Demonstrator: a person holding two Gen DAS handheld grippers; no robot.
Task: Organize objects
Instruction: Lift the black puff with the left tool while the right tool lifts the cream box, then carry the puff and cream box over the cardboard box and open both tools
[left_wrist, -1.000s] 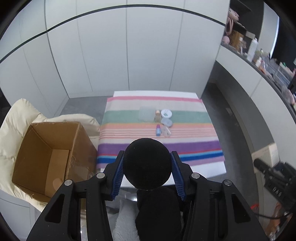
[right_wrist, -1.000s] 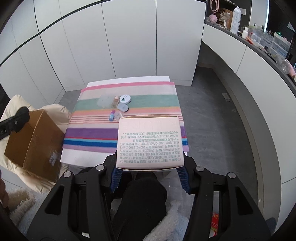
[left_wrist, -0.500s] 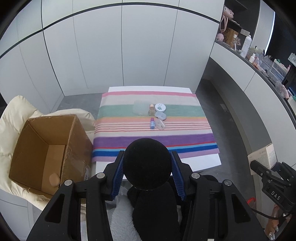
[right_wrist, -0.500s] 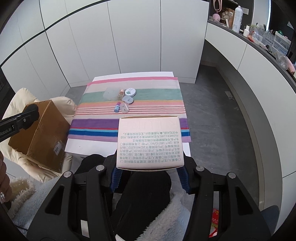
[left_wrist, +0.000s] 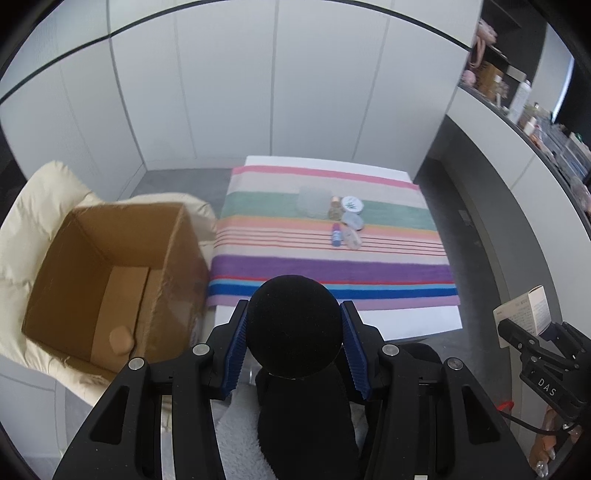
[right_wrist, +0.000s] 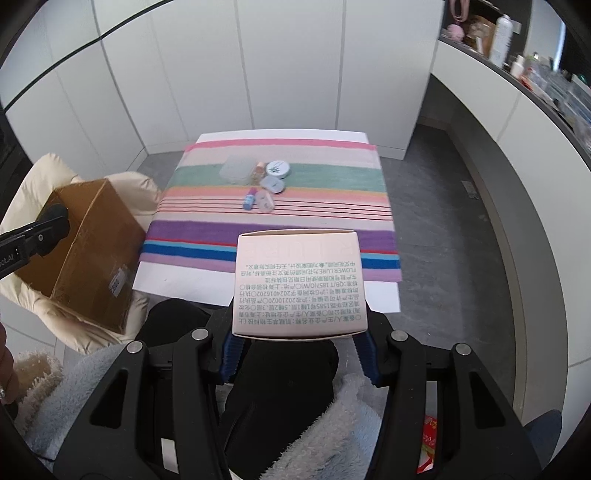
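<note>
— Tongs first: what is the left gripper (left_wrist: 293, 345) doing in its own camera?

— Its two blue-padded fingers (left_wrist: 236, 350) are clamped on a black ball (left_wrist: 293, 326), one pad on each side. It tilts steeply down, hanging over the person's dark lap, short of the near edge of the table (left_wrist: 332, 321).

— What lies beyond it?

— A striped cloth (left_wrist: 325, 266) covers the table. Near its far right part sits a cluster: a clear flat case (left_wrist: 314, 202), a small brown bottle (left_wrist: 335, 208), a round white tin (left_wrist: 351, 204), a pale oval case (left_wrist: 352, 220), a little blue bottle (left_wrist: 336, 234) and a clear capsule (left_wrist: 351, 238), all close together. Left of the table an open cardboard box (left_wrist: 110, 280) rests on a cream cushion (left_wrist: 33, 206).

— And the other hand there?

— At the right edge, the right gripper (left_wrist: 532, 325) carries a small pale carton (left_wrist: 526, 312).

— Now the right camera?

— The right gripper (right_wrist: 297, 341) also points steeply down, its pads pressed on the carton's (right_wrist: 299, 280) sides; printed text faces the lens. The carton hangs above the near edge of the table (right_wrist: 266, 295). The cardboard box (right_wrist: 85, 251) stands left, with the left gripper's tip (right_wrist: 37, 236) before it.
</note>
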